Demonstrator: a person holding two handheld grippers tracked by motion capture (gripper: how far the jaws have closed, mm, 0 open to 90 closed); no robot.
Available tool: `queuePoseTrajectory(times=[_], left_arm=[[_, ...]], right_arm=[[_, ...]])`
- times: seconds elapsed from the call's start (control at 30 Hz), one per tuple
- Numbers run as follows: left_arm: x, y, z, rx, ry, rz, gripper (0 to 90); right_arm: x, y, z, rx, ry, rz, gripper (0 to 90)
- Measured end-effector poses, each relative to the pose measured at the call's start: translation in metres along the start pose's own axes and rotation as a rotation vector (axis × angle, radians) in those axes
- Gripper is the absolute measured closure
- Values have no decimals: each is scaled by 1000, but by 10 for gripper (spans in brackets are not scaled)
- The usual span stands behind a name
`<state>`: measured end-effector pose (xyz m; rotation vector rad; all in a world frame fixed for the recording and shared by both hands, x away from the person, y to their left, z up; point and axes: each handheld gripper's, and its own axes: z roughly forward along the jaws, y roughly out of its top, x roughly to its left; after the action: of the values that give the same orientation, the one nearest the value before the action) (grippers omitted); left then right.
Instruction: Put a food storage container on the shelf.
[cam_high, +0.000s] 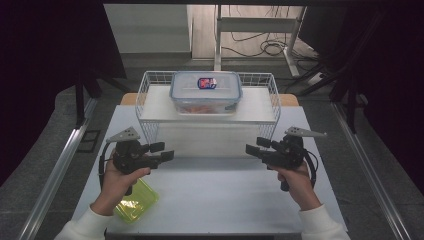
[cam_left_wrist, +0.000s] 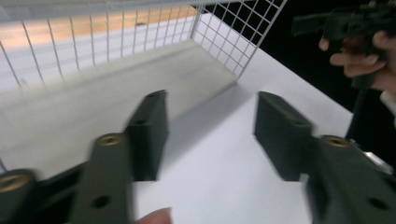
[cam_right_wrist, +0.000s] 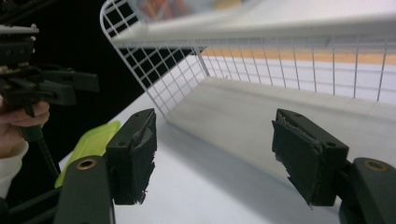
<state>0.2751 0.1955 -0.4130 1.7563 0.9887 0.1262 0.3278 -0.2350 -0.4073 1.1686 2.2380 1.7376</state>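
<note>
Jaws apart; container label (cam_high: 206, 83) unreadable

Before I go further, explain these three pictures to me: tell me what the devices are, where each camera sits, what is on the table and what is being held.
A person sits at a white table and holds a hand-operated gripper in each hand: a black tool with two jaws. The high view looks down from above the person. There the left gripper and the right gripper point toward each other. The other two pictures come from cameras riding on the grippers, each looking out between its own two jaws.

On the table stands a white wire rack with a shelf. On that shelf sits a clear food box with a blue-rimmed lid. A yellow-green lid lies near the person's left hand.

Both grippers stand open, with only bare table between the jaws. Neither holds anything.
</note>
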Motion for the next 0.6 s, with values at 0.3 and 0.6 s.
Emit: queuePoseTrajectory(times=[0.3,0.6], left_arm=[[10,-25,5,53,23,-20,299],[19,-36,3,80,51,-19,283]], right_arm=[[2,-35,11,70,1,-25,303],[-1,-56,12,97,-8,-12,302]])
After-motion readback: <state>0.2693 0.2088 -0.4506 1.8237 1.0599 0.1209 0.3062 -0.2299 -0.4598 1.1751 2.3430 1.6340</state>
